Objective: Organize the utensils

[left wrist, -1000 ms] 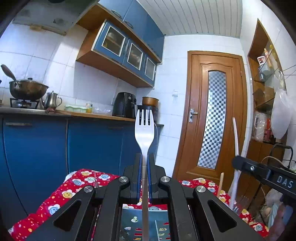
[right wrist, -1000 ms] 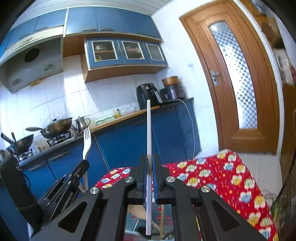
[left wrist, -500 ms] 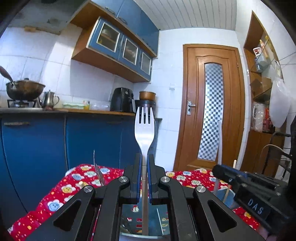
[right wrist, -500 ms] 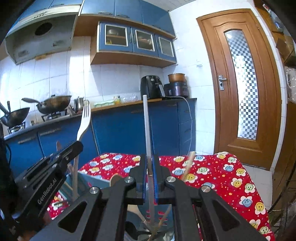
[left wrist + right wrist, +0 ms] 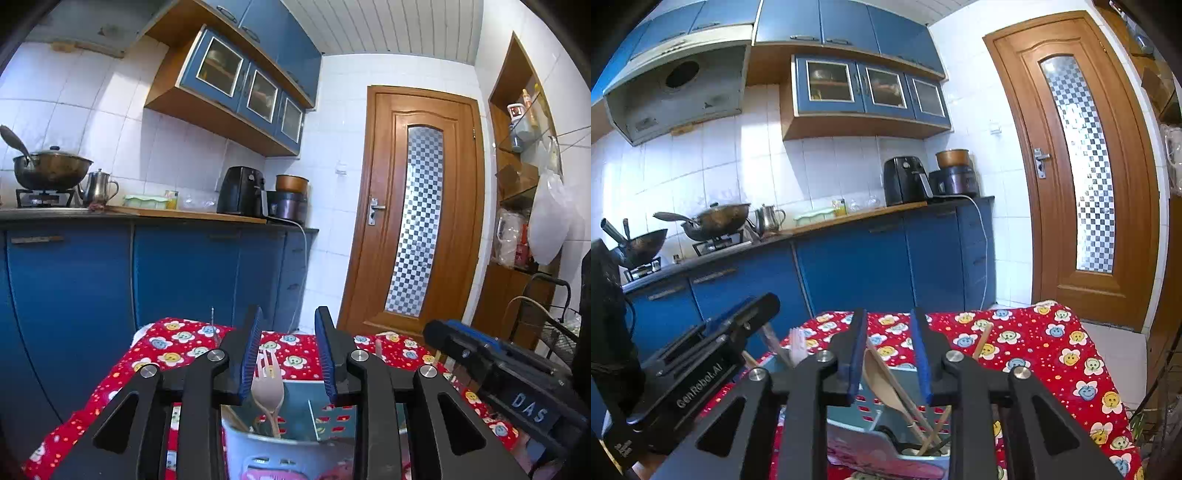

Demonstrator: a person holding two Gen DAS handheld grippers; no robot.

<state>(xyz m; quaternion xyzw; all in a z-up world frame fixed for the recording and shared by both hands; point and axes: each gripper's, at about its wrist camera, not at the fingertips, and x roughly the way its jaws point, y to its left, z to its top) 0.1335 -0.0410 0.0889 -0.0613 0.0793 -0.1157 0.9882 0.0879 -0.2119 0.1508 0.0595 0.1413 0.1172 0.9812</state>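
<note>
Both claws hung over the utensil holder (image 5: 258, 454), a pale blue-grey plastic caddy that stood on the tabletop (image 5: 1052, 339) with its red flowered cloth. The left claw (image 5: 289, 354) was spread wide, its blue-lined jaws well apart and holding nothing. Between them, lower down, a pale fork (image 5: 266, 387) stood upright in the holder, tines up, free of either jaw.

The right claw (image 5: 890, 354) was likewise parted and empty. Below its gap a wooden spoon (image 5: 881, 376) leaned in the holder among some thin sticks, and a chopstick (image 5: 982, 339) poked up at a slant just past the right-hand finger. From that side the fork's tines (image 5: 798, 343) showed beside the left claw's black body.

Behind the tabletop ran blue cabinets, with an air fryer (image 5: 242, 190) on the far counter and a wooden door (image 5: 417, 206) to the right.
</note>
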